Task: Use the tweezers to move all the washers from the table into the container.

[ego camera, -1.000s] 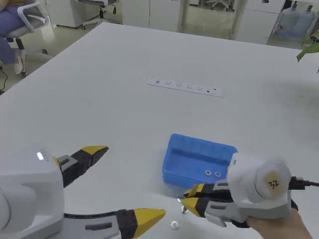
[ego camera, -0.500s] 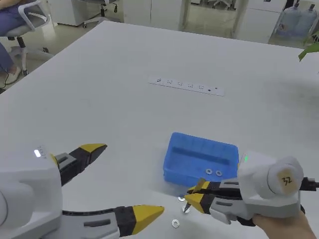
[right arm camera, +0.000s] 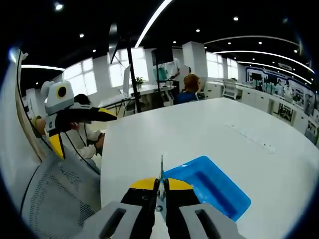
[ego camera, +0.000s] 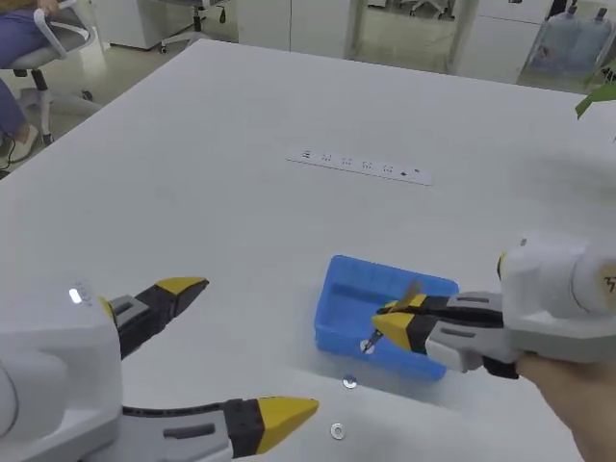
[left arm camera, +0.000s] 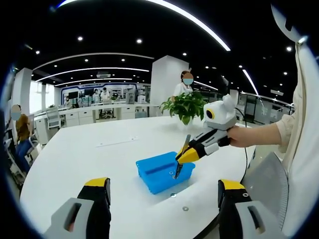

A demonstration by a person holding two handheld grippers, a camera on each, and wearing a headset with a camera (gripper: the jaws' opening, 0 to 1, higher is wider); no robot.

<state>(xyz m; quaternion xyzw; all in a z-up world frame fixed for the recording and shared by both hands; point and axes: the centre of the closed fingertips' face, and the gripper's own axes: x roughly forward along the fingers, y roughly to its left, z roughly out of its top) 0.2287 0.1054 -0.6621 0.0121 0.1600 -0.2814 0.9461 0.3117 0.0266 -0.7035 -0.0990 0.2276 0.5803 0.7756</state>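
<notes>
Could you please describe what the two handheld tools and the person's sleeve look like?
Both tools share a design: pale grey-white plastic bodies with dark jaws ending in pointed yellow tips. The left tool carries a small lit white indicator on its body. The right tool has a rounded white rear housing. The person's sleeve is cream.

The right gripper (ego camera: pixel 383 324) hides part of the container (ego camera: pixel 351 281). What the tweezers (ego camera: pixel 372 341) pinch (tip too small) cannot be told.
</notes>
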